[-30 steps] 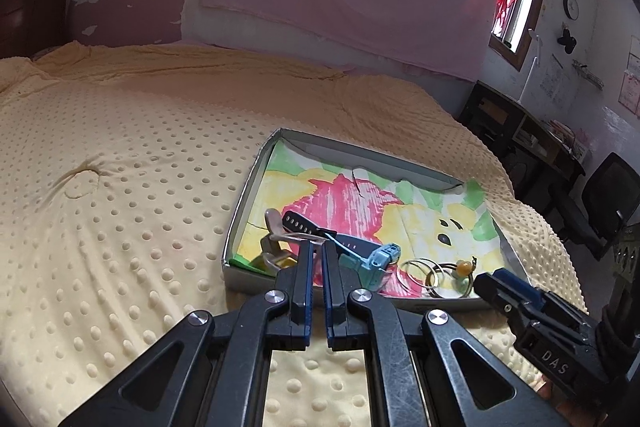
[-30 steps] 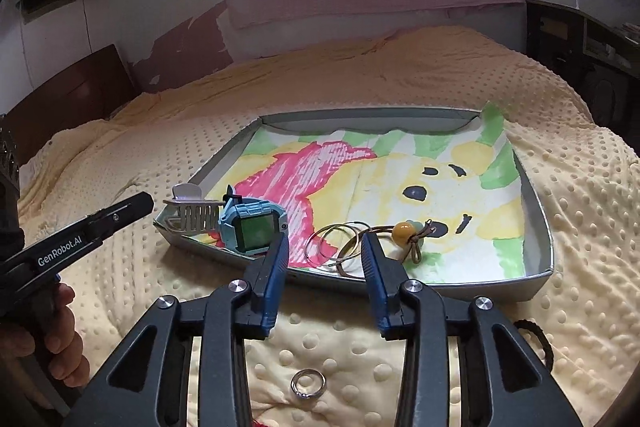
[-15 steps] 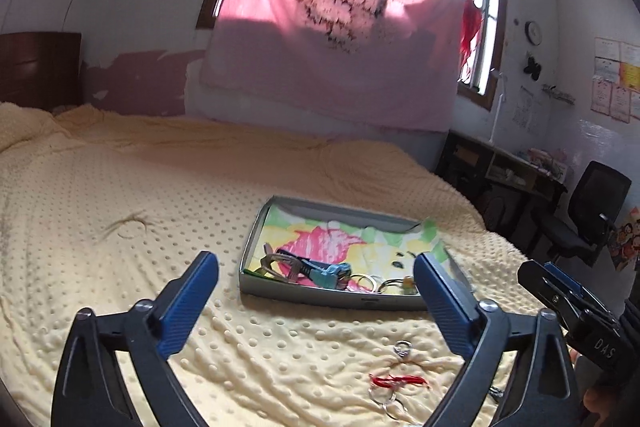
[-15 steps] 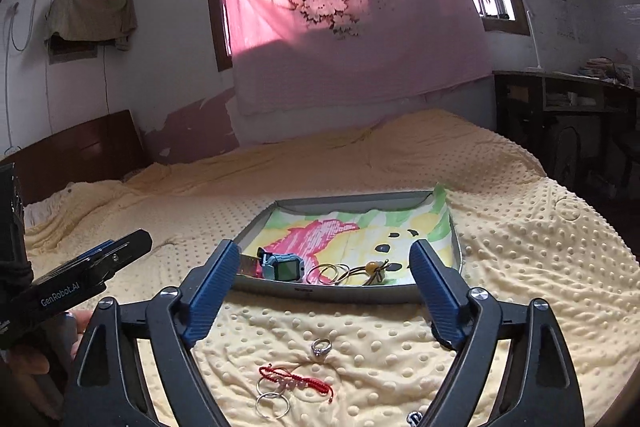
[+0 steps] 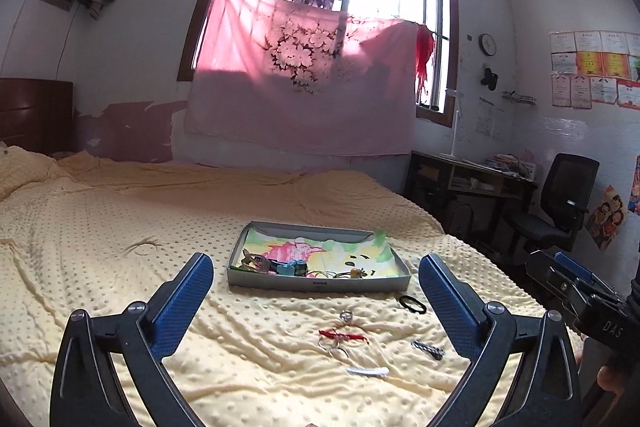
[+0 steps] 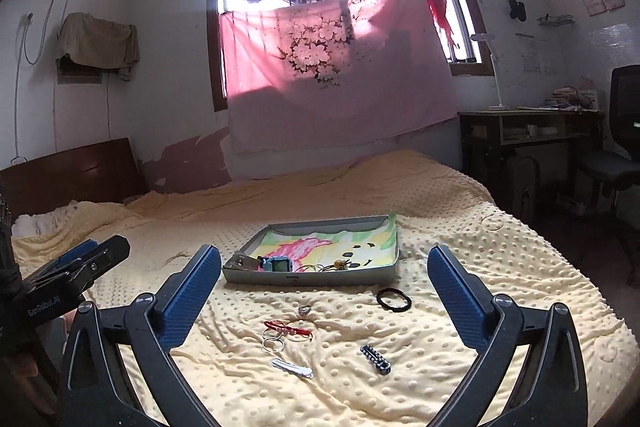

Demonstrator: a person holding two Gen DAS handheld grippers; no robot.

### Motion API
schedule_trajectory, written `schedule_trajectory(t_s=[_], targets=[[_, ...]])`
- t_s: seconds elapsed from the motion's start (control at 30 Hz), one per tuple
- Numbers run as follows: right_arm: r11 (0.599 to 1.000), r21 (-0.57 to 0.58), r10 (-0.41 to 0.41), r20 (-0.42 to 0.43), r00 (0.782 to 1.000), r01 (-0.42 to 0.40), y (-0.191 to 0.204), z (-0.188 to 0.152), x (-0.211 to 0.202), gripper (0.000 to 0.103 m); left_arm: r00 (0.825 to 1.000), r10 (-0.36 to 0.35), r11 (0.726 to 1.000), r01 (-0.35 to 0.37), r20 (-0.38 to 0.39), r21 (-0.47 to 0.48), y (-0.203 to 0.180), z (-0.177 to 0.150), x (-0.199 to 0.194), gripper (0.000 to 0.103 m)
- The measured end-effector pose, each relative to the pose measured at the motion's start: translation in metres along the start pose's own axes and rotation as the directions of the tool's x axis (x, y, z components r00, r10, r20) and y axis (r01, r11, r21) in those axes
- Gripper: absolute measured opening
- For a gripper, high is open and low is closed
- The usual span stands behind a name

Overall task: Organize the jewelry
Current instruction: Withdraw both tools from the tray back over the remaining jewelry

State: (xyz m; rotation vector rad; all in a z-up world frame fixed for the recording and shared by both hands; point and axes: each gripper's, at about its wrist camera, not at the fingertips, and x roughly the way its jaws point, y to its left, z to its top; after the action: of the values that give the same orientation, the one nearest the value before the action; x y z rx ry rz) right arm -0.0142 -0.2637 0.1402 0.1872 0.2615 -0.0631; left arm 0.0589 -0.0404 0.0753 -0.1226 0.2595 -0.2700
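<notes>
A grey tray [image 5: 320, 284] [image 6: 312, 279] with a colourful paper lining lies on the yellow bed. In it are a blue watch [image 5: 294, 269] [image 6: 280, 263], a hair clip [image 5: 252, 261], thin bangles and a beaded charm [image 6: 340, 263]. In front of it on the blanket lie a silver ring [image 5: 346, 315] [image 6: 305, 310], a red string bracelet [image 5: 344, 335] [image 6: 288, 328], loose rings [image 6: 274, 343], a black hair tie [image 5: 412, 304] [image 6: 394, 299], a dark chain piece [image 5: 428, 349] [image 6: 375, 359] and a white clip [image 5: 368, 371] [image 6: 292, 367]. My left gripper [image 5: 316, 295] and right gripper [image 6: 324, 287] are both wide open and empty, held back from the tray.
The bed's dotted yellow blanket [image 5: 100, 247] spreads far to the left. A desk [image 5: 472, 183] and black office chair [image 5: 560, 203] stand at the right. A wooden headboard [image 6: 68, 171] is at the left, a curtained window behind.
Both grippers have opened wide and pulled back and up from the tray. The watch, which lay between the left fingers, now lies in the tray. More loose items show on the blanket.
</notes>
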Motion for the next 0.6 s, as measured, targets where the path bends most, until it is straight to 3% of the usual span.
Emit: schedule_trajectory(t_s=[0.27, 0.6], targets=[[1.0, -0.002, -0.02, -0.021, 1.0, 0.02, -0.006, -0.021, -0.053, 0.102, 1.0, 0.008, 1.0, -0.007, -0.029, 0.028, -0.009, -0.026, -0.04, 0.103], [0.999, -0.018, -0.035, -0.075, 0.997, 0.034, -0.012, -0.031, -0.07, 0.102, 0.997, 0.008, 0.999, -0.006, -0.075, 0.035, -0.015, -0.047, -0.046, 0.103]])
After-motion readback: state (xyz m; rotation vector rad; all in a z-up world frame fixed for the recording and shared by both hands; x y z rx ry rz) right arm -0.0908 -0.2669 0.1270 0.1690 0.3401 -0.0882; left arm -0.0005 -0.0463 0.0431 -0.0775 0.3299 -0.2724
